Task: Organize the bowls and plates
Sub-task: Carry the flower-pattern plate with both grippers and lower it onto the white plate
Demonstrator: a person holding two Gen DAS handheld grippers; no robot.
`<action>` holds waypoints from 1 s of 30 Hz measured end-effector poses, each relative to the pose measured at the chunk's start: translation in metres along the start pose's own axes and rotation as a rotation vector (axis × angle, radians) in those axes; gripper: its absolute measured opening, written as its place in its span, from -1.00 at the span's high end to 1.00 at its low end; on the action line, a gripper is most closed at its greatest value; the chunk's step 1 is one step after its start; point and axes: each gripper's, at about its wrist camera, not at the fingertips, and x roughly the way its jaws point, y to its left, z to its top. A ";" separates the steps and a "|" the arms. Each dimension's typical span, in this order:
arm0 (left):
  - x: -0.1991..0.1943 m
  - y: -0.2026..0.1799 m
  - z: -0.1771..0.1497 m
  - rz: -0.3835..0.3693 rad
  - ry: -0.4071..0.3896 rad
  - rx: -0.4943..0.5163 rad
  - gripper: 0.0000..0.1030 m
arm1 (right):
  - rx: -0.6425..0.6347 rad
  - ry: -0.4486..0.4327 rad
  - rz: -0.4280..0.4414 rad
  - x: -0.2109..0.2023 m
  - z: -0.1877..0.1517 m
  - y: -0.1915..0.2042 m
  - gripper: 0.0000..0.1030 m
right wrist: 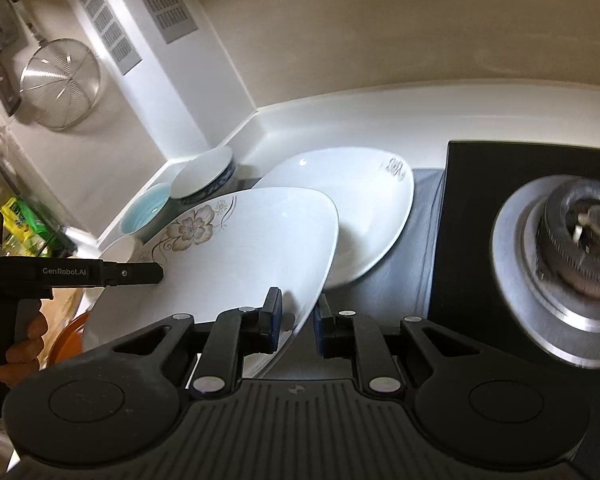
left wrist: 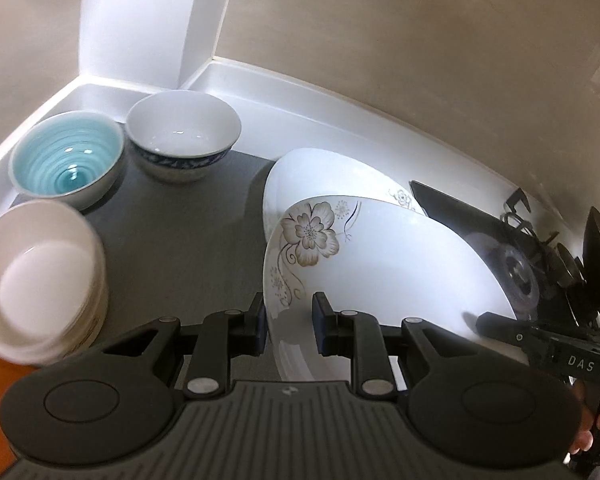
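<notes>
Both grippers clamp the same flowered plate, lifted and tilted above the grey mat. The left gripper pinches its near-left rim, the right gripper its opposite edge. A second plate lies just behind, partly under it. The right gripper's body reads "DAS"; the left one's reads "GenRobot.AI". Three bowls stand left: turquoise bowl, blue-patterned bowl, white bowl.
</notes>
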 end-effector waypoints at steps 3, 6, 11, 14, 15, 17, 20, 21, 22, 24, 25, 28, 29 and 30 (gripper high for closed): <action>0.016 -0.002 0.008 0.006 0.005 -0.004 0.50 | 0.008 0.005 -0.013 0.012 0.009 -0.008 0.67; 0.030 -0.003 0.015 0.021 0.018 -0.019 0.50 | 0.017 0.015 -0.021 0.024 0.016 -0.016 0.67; 0.049 -0.002 0.022 0.039 0.044 -0.023 0.50 | 0.038 0.036 -0.026 0.038 0.020 -0.024 0.67; 0.059 -0.002 0.026 0.044 0.065 -0.028 0.50 | 0.045 0.047 -0.034 0.042 0.021 -0.025 0.67; 0.061 -0.002 0.028 0.047 0.064 -0.024 0.50 | 0.050 0.051 -0.037 0.044 0.022 -0.026 0.67; 0.065 -0.003 0.030 0.053 0.064 -0.016 0.50 | 0.057 0.055 -0.042 0.046 0.023 -0.027 0.67; 0.069 -0.003 0.032 0.054 0.068 -0.014 0.50 | 0.064 0.055 -0.046 0.049 0.025 -0.028 0.67; 0.071 -0.003 0.033 0.057 0.071 -0.013 0.50 | 0.067 0.055 -0.048 0.049 0.026 -0.029 0.67; 0.072 -0.003 0.034 0.060 0.072 -0.012 0.50 | 0.071 0.055 -0.050 0.051 0.026 -0.030 0.67; 0.073 -0.004 0.035 0.074 0.072 -0.002 0.50 | 0.076 0.054 -0.055 0.052 0.027 -0.031 0.67; 0.074 -0.004 0.036 0.079 0.072 0.005 0.50 | 0.076 0.053 -0.057 0.053 0.028 -0.031 0.66; 0.073 -0.007 0.037 0.095 0.079 0.014 0.51 | 0.061 0.043 -0.070 0.053 0.029 -0.028 0.66; 0.073 -0.008 0.038 0.104 0.084 0.018 0.53 | 0.063 0.043 -0.075 0.053 0.030 -0.028 0.66; 0.071 -0.010 0.039 0.115 0.086 0.026 0.58 | 0.063 0.043 -0.082 0.054 0.031 -0.028 0.66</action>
